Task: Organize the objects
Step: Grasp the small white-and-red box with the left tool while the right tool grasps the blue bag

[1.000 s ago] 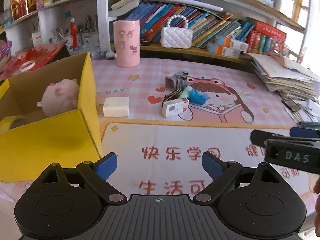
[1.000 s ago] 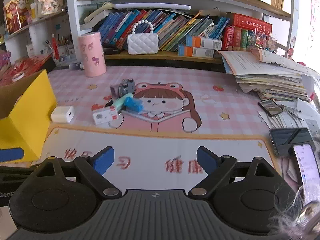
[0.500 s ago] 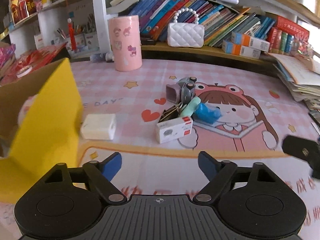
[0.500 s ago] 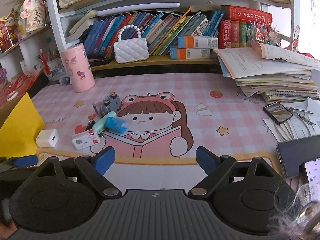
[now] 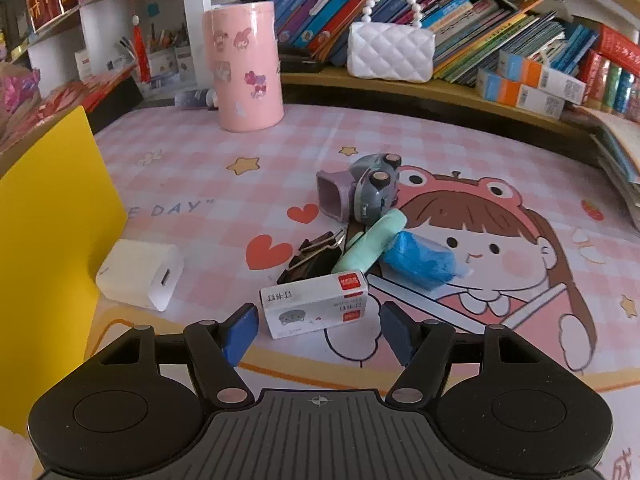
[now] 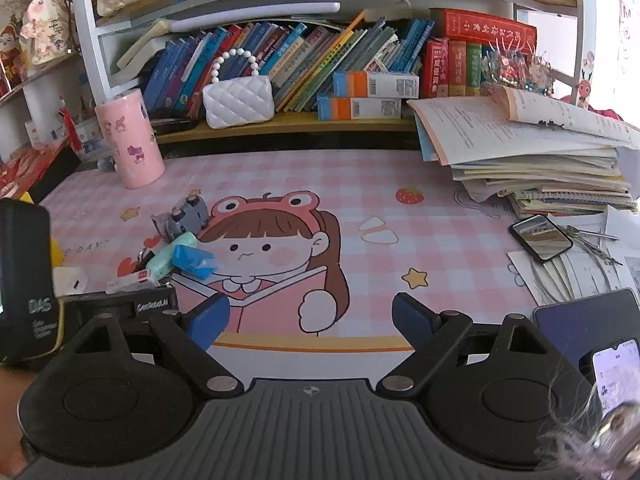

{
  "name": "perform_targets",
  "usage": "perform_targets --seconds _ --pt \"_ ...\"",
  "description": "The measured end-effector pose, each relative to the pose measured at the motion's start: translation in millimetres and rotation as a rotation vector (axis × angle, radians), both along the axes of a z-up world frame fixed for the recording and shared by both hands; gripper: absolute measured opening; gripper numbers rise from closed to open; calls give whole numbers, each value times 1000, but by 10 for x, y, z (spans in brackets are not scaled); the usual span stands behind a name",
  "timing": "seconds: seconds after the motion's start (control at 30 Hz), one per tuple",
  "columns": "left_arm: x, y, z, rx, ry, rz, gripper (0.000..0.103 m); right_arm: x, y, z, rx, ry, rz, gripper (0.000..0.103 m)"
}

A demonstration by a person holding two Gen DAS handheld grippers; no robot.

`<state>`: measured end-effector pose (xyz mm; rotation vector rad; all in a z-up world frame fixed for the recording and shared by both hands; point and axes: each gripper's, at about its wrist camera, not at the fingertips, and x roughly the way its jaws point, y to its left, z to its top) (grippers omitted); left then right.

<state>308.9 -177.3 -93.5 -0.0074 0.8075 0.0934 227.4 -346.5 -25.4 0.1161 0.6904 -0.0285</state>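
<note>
Both wrist views face bookshelf, angled down over desk mat [image 5: 400, 132]; left nearer; both share mat.

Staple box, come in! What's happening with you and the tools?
Left tool closing around staple box, pads not touching. Right tool open, empty. Binder clip, green roll crowd behind.

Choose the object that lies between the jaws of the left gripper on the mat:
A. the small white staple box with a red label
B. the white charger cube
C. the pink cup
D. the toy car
A: in the left wrist view, the staple box lies between the blue pads of the left gripper, whose jaws have just been closing but do not touch it yet.
</note>
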Motion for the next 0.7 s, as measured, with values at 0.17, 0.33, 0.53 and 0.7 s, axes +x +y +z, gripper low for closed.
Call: perform_targets --seconds 0.17,0.33,0.53,0.7 --pt "61 58 -15 -15 -6 29 53 -1 -2 -44 -3 12 6 88" --pt "-67 122 51 3 -40 -24 53 33 65 -81 4 18 26 88" --pt "-475 409 264 -43 -21 -52 53 235 254 -169 11 14 97 88" --pt "-900 613 424 -67 -2 -78 53 569 563 -282 2 -1 216 84"
